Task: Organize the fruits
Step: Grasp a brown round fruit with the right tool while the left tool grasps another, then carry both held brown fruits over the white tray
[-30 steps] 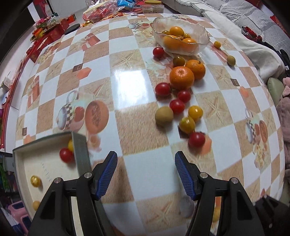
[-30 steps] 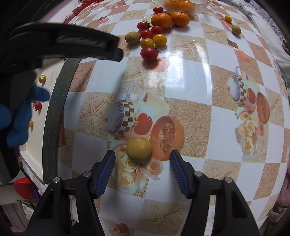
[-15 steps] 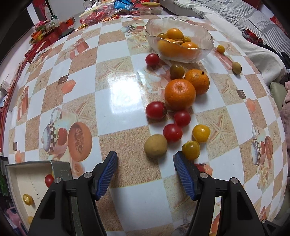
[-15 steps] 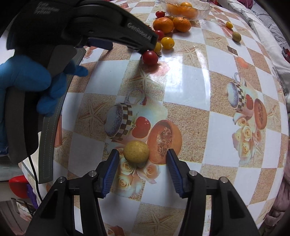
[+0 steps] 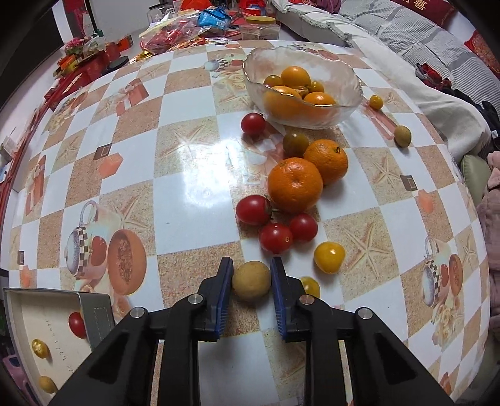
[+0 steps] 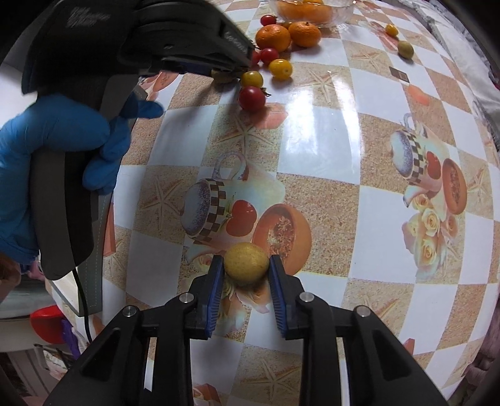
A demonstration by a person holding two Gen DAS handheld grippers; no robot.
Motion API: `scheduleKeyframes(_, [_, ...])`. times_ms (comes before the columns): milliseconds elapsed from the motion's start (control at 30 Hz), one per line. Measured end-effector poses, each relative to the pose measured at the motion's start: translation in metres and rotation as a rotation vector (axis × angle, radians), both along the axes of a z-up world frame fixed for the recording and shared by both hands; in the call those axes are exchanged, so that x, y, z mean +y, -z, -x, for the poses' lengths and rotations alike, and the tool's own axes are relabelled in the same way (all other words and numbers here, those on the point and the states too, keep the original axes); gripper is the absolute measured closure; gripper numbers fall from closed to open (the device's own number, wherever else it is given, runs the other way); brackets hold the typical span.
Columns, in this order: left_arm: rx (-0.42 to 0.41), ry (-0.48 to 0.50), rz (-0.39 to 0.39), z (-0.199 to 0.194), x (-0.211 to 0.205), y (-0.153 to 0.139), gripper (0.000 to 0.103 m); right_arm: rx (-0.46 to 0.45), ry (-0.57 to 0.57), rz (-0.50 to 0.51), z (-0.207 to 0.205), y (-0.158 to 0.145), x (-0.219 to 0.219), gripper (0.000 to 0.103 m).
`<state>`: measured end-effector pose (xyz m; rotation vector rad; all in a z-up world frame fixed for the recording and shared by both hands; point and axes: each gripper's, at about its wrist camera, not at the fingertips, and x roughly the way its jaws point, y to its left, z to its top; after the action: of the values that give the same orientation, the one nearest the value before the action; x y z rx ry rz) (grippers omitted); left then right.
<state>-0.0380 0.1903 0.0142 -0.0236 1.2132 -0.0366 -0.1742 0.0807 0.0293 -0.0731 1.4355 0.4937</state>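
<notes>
My left gripper (image 5: 251,278) is shut on a tan round fruit (image 5: 251,281) resting on the table. Beyond it lie red cherry tomatoes (image 5: 275,237), yellow tomatoes (image 5: 329,256) and two oranges (image 5: 295,184). A glass bowl (image 5: 343,78) at the back holds oranges and small fruits. My right gripper (image 6: 246,265) is shut on another tan round fruit (image 6: 246,261) on the table. The left gripper's body (image 6: 175,40), held by a blue-gloved hand, shows in the right wrist view.
A shallow box (image 5: 18,315) at the left table edge holds a red tomato (image 5: 76,324) and small yellow fruits. Loose small fruits (image 5: 402,135) lie right of the bowl. Packages clutter the far edge (image 5: 175,28). Bedding (image 5: 406,40) lies beyond the table.
Both grippers have closed from open onto their tan fruits. The left gripper moved forward from the box toward the fruit cluster. The right gripper edged forward onto its fruit.
</notes>
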Motion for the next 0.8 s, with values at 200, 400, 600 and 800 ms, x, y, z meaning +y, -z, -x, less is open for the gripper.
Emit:
scheduleKeyframes(200, [0.019,0.024,-0.005,0.033,0.0,0.001,0.077,0.023,0.053,-0.021,-0.011,0.001,-0.022,0.071])
scheduleKeyframes(400, [0.057,0.016,0.019,0.086,0.003,0.002,0.077,0.051,0.1,-0.041,-0.018,0.001,-0.047,0.071])
scheduleKeyframes(600, [0.101,-0.007,0.05,0.13,0.006,0.003,0.077,0.076,0.13,-0.035,-0.02,0.007,-0.059,0.072])
scheduleKeyframes(800, [0.148,-0.039,0.069,0.147,0.012,0.004,0.077,0.099,0.15,-0.031,-0.01,0.004,-0.07,0.071])
